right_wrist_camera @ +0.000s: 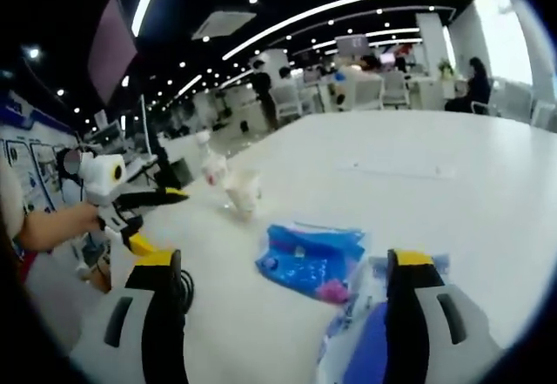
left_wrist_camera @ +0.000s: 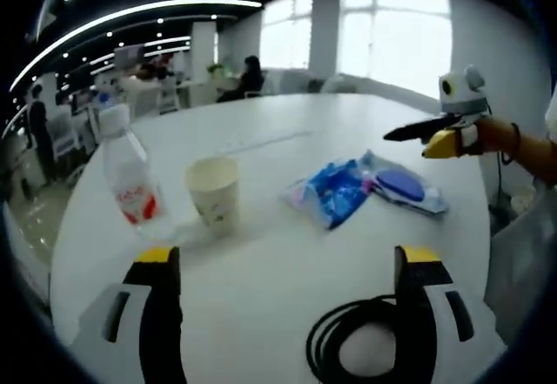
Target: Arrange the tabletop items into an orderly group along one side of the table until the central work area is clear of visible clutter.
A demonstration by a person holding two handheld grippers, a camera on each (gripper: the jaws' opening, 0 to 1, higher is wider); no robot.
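In the right gripper view the blue packets [right_wrist_camera: 315, 260] lie just ahead of the right gripper [right_wrist_camera: 287, 293], centre to lower right of frame, long axis slanting from there toward the upper left; its jaws stand wide apart, grasping nothing. The left gripper [left_wrist_camera: 285, 271] is likewise spread and empty, with the paper cup [left_wrist_camera: 213, 192] and water bottle [left_wrist_camera: 128, 171] ahead at left of frame and a coiled black cable [left_wrist_camera: 348, 336] between its jaws; I judge the right gripper nearer the packets.

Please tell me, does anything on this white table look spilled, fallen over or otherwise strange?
Nothing looks spilled or damaged. The clear plastic bottle with a red label and the pale paper cup stand upright. The crumpled blue plastic packets lie loosely mid-table, and a black coiled cable lies near the edge.
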